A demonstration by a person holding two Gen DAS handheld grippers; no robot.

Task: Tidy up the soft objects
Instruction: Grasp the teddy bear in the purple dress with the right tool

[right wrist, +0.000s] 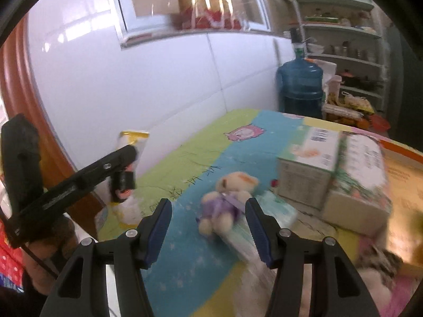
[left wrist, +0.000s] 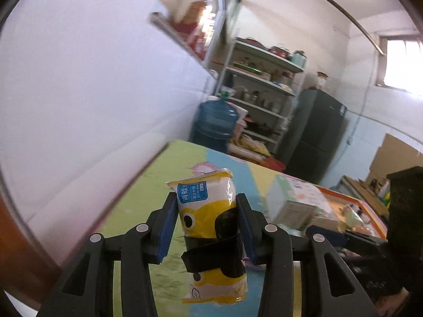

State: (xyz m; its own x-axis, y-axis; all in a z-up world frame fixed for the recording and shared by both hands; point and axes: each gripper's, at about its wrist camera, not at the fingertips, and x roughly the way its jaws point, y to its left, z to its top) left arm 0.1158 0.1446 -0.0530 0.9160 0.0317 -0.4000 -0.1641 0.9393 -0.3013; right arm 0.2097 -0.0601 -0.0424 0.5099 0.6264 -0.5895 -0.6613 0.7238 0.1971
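My left gripper [left wrist: 206,203] is shut on a yellow and white tissue pack [left wrist: 203,219] with black tape around its middle, and holds it above the colourful table mat [left wrist: 158,185]. The right wrist view shows the same pack [right wrist: 127,174] in the left gripper near the white wall. My right gripper [right wrist: 208,206] is open with nothing between its pads. Beyond its fingertips, a small teddy bear [right wrist: 227,198] in a purple dress lies on the mat [right wrist: 190,158], resting partly on a pale green soft pack [right wrist: 275,211].
A large printed carton [right wrist: 330,169] stands on the mat right of the bear. A fluffy grey and white toy [right wrist: 380,264] lies at the near right. Past the table stand a blue water jug [right wrist: 300,87], a loaded shelf [right wrist: 343,39] and a dark fridge [left wrist: 317,132]. A white wall borders the left.
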